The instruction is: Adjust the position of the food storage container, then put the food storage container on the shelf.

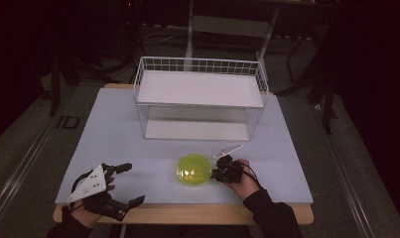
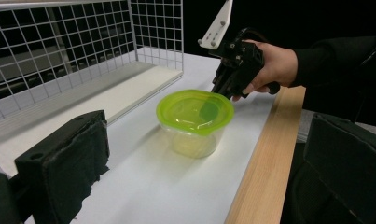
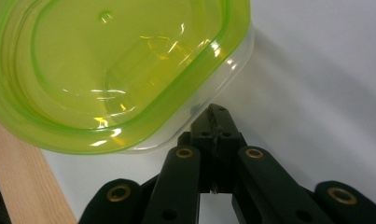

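Note:
A clear plastic container with a yellow-green lid (image 1: 193, 171) stands on the white table near its front edge. It also appears in the left gripper view (image 2: 195, 114) and close up in the right gripper view (image 3: 115, 70). My right gripper (image 1: 218, 172) is shut with nothing between its jaws. Its tip (image 3: 217, 114) sits right at the container's clear wall, just under the lid's rim; I cannot tell whether it touches. Seen from the left, the right gripper (image 2: 221, 88) points down at the lid's far edge. My left gripper (image 1: 131, 184) rests at the front left, wide open (image 2: 209, 154) and empty, aimed at the container.
A white wire rack (image 1: 200, 99) with an upper and a lower shelf stands behind the container, and its mesh side (image 2: 59, 46) appears in the left gripper view. The wooden table edge (image 2: 265, 154) runs along the front. Dark chairs and floor surround the table.

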### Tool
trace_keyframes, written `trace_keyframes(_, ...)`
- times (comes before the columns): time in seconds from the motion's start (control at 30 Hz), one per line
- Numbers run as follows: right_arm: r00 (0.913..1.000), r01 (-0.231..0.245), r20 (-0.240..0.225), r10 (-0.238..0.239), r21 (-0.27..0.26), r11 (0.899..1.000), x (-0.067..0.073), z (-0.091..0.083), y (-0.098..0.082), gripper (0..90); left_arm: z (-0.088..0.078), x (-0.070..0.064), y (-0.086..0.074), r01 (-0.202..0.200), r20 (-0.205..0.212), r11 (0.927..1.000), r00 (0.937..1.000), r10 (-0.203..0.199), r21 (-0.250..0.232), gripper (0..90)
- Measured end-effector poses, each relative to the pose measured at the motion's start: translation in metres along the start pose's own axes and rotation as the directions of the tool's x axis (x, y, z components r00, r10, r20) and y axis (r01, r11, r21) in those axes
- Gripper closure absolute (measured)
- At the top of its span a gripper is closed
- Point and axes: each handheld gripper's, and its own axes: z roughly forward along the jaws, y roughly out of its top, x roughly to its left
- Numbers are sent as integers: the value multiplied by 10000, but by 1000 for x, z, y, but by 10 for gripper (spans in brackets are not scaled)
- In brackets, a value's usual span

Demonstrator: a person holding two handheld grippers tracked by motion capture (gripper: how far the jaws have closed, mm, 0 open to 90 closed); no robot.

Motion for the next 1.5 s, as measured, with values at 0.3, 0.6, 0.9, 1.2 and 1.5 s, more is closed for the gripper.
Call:
trace_keyframes(0.3,9999,109,41,-109,-56,9999,1,-1,1,866,0,1,0,99,45,10000,9999,-99,-9,7)
trace_keyframes(0.6,9947,364,982,-298,-654,9972,-1,-36,-3,714,0,0,0,128,-53,9999,9999,-128,44,7)
trace_keyframes(0.9,9956,464,894,-280,-2109,9764,11,-82,-14,246,3,2,6,438,225,9989,9988,-441,146,7)
trace_keyframes(1.2,9964,709,639,-551,-2813,9570,25,-115,-15,143,9,0,25,844,297,9939,9958,-867,705,7)
trace_keyframes(1.5,9859,1454,1259,-1106,-3153,9378,33,-127,-5,183,22,5,47,1136,989,9893,9875,-1226,920,7)
